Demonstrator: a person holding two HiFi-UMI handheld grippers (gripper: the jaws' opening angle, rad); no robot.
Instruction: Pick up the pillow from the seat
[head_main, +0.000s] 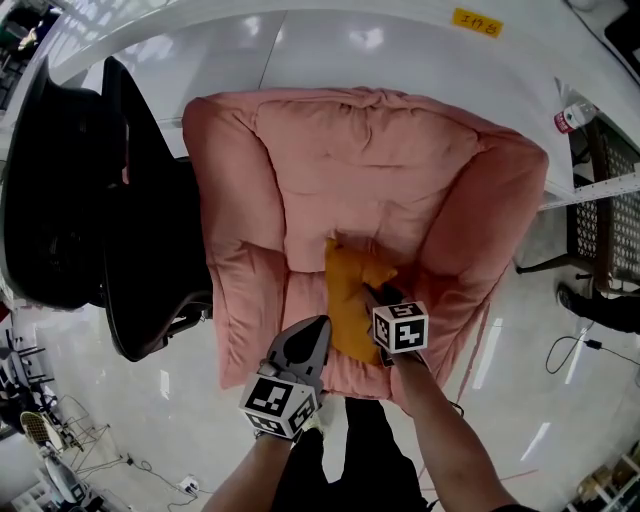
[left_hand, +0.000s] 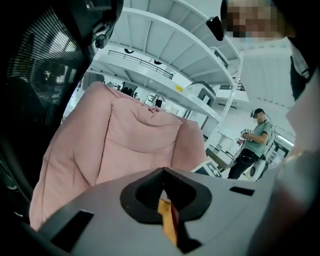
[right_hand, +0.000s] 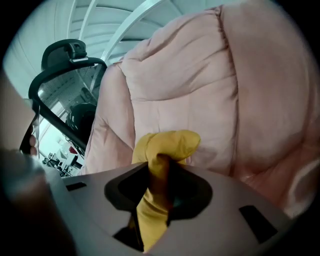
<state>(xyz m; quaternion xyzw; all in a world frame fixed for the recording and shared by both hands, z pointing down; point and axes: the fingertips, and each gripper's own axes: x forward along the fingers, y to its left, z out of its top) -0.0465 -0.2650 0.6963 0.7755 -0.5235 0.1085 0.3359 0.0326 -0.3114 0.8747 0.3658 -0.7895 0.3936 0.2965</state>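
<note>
A yellow-orange pillow (head_main: 350, 300) lies on the seat of a pink padded armchair (head_main: 380, 170). My right gripper (head_main: 378, 292) is shut on the pillow's upper right corner. In the right gripper view the yellow fabric (right_hand: 167, 145) bunches up between the jaws of the right gripper (right_hand: 160, 167). My left gripper (head_main: 318, 328) sits at the pillow's left edge. In the left gripper view the jaws of the left gripper (left_hand: 163, 172) are closed, with a thin strip of the yellow pillow (left_hand: 166, 217) pinched between them. The armchair's back (left_hand: 135, 140) rises ahead.
A black office chair (head_main: 120, 200) stands close against the armchair's left side. A white counter (head_main: 330, 40) runs behind. At the right are a dark wicker piece (head_main: 605, 200), a bottle (head_main: 572, 115) and cables (head_main: 570, 350) on the floor. A person (left_hand: 252, 145) stands far off.
</note>
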